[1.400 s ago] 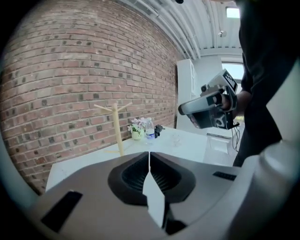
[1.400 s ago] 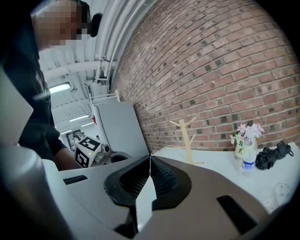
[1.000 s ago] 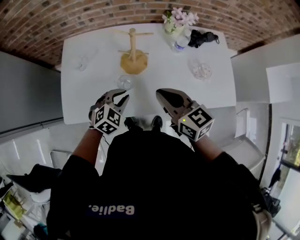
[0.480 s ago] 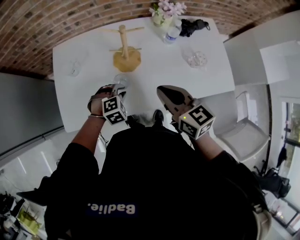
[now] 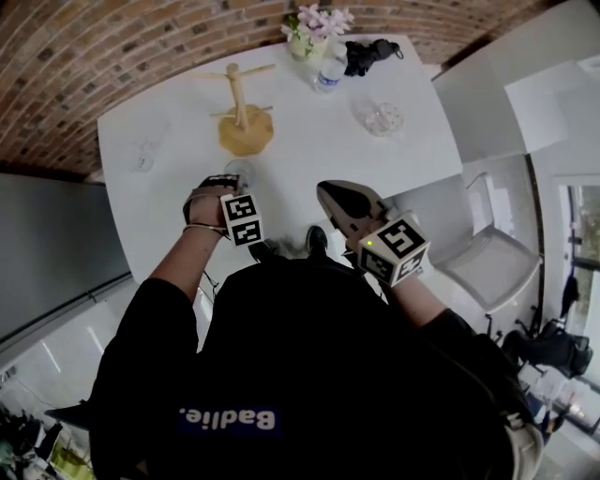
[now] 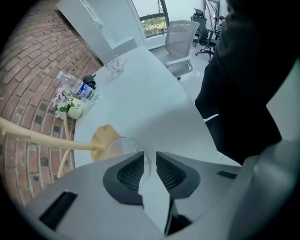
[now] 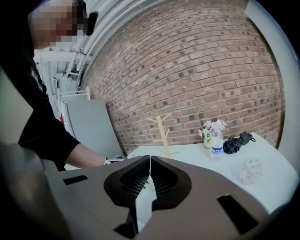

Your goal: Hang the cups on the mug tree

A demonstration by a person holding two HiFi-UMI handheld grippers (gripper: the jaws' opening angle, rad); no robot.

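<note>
The wooden mug tree [image 5: 237, 98] stands at the table's far left-middle, with no cups on its pegs. A clear glass cup [image 5: 241, 172] sits in front of its base. My left gripper [image 5: 228, 185] is at that cup. In the left gripper view the cup [image 6: 123, 146] has its thin wall in the narrow gap between the jaws of the gripper [image 6: 150, 157], and the pads do not visibly press it. A tree branch [image 6: 47, 140] lies just beyond. My right gripper [image 5: 330, 190] hovers over the table's near edge, shut [image 7: 149, 159] and empty.
A second glass cup [image 5: 143, 156] is at the far left, a third [image 5: 380, 117] at the right. Flowers [image 5: 309, 28], a water bottle [image 5: 328, 73] and a black umbrella [image 5: 367, 54] line the far edge by the brick wall. A grey chair [image 5: 483, 258] stands to the right.
My left gripper has moved forward and turned onto the glass cup in front of the tree's base. The right gripper has kept its place.
</note>
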